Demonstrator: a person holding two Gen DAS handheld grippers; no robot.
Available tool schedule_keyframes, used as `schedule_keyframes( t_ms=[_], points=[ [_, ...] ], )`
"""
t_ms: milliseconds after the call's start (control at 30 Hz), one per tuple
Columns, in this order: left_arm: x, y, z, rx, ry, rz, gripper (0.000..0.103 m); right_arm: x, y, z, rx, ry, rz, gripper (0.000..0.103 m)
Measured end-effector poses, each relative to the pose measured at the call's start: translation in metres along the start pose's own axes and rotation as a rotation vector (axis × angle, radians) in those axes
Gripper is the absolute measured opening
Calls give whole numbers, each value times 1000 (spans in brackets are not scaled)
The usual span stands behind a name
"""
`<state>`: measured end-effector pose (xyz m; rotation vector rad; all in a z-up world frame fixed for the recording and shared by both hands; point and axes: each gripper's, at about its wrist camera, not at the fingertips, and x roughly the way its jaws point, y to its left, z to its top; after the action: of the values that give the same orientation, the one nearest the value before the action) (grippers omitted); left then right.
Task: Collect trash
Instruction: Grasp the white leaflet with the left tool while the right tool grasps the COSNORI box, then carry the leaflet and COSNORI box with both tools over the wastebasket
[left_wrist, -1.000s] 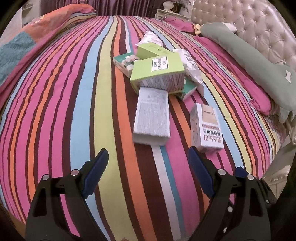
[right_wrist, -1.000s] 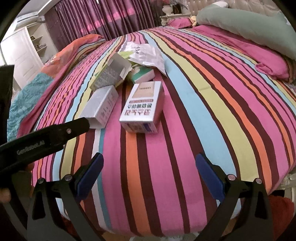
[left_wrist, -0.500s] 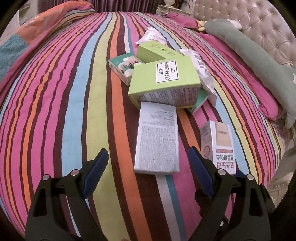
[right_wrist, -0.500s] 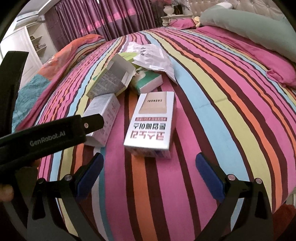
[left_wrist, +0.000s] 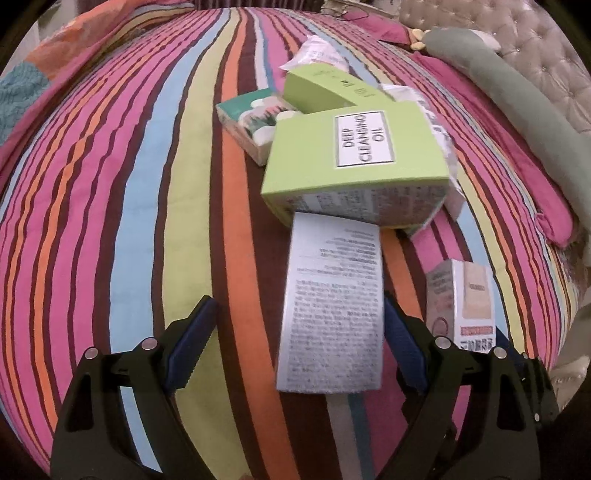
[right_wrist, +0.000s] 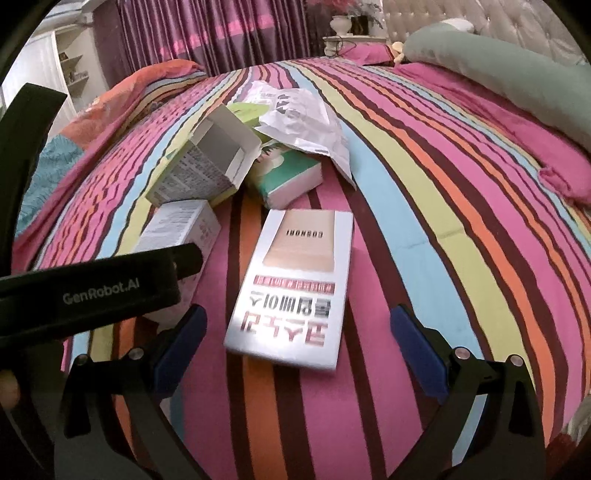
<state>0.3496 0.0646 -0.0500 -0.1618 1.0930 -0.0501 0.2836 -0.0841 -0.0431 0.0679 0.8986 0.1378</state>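
Item 1, left gripper: I have its jaws wide and empty. The grey box lies flat on the striped bed with its near end between the pads; the right pad sits just beside its right edge, the left pad well apart. Its long axis runs straight away from me, along the fingers, so the short width faces the jaws. Its far end is tucked under the green box.

Item 2, pink box: flat on the bed, just right of the grey box, long axis likewise running away from the fingers.

Item 3, right gripper: I have these jaws wide and empty too, the pink box's near end just ahead of the gap, clear of both pads.

Judgement: each hand is nearest its own box; each needs a short push forward and down before closing across the width.
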Motion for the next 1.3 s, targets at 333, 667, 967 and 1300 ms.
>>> schedule_keyframes(
  t_ms=[333, 667, 967, 1300],
  points=[
    [0, -8, -3, 51, -26, 2, 65, 9, -10, 12, -31, 0, -57, 70],
    [-14, -14, -26, 75, -51, 6, 47, -6, -47, 11, 15, 25, -11, 45],
    [-43, -13, -59, 50, -63, -20, 47, -40, -76, -9, 48, 29, 27, 45],
    [-79, -19, -109, 32, -75, -39, 47, -71, -92, -30, 82, 45, 92, 45]
  ],
)
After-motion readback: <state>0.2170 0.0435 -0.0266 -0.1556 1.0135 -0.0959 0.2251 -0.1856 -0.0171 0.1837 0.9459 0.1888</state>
